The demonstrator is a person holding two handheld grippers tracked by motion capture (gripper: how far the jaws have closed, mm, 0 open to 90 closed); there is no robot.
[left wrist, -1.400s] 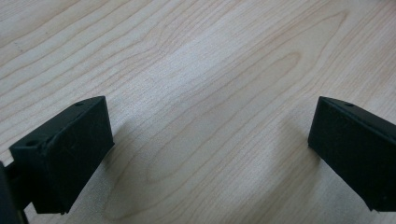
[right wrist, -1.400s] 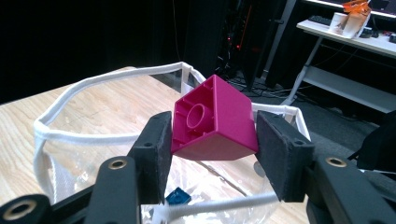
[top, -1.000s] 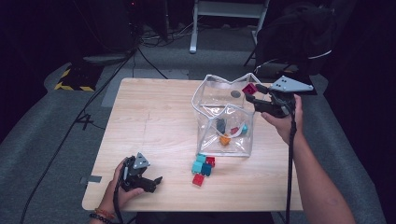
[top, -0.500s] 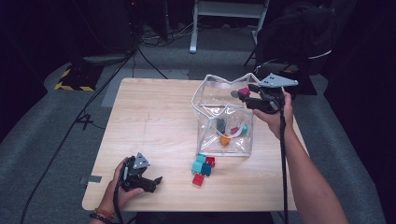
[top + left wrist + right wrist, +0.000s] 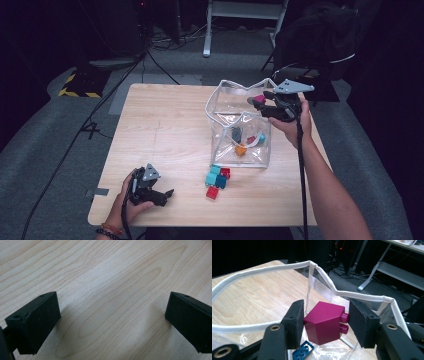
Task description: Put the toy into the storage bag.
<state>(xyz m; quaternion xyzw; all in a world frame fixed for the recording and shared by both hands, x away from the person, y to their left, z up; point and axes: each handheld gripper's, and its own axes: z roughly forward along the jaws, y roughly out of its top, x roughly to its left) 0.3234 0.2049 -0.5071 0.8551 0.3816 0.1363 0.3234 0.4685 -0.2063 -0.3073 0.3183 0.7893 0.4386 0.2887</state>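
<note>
Right tool (image 5: 256, 101) has shifted leftward since the earlier frames, from beside the clear plastic bag with white piped rim (image 5: 227, 86) to over its open mouth, carrying the magenta plastic building brick (image 5: 259, 99). Left tool (image 5: 162, 194) has not moved; it sits low on the pale wooden surface (image 5: 165, 130), well apart from the bag, jaws spread wide with nothing between them, as the left gripper view confirms.

Right tool: jaws about half closed, pads (image 5: 295, 322) clamped on the magenta brick (image 5: 325, 322), studs pointing toward one pad. Brick hangs just above the bag rim (image 5: 262, 270), not yet released.

Progress, judged from the layout: bagging the bricks is partway. Already inside the bag: an orange brick (image 5: 240, 149), a teal one (image 5: 261, 137), a dark grey one (image 5: 235, 133), possibly a red piece, hard to tell through the plastic. Left to do: drop the magenta brick, then collect the loose cluster just outside the bag's near wall, namely two teal bricks (image 5: 213, 175), a dark blue brick (image 5: 221, 181) and two red bricks (image 5: 212, 192).
</note>
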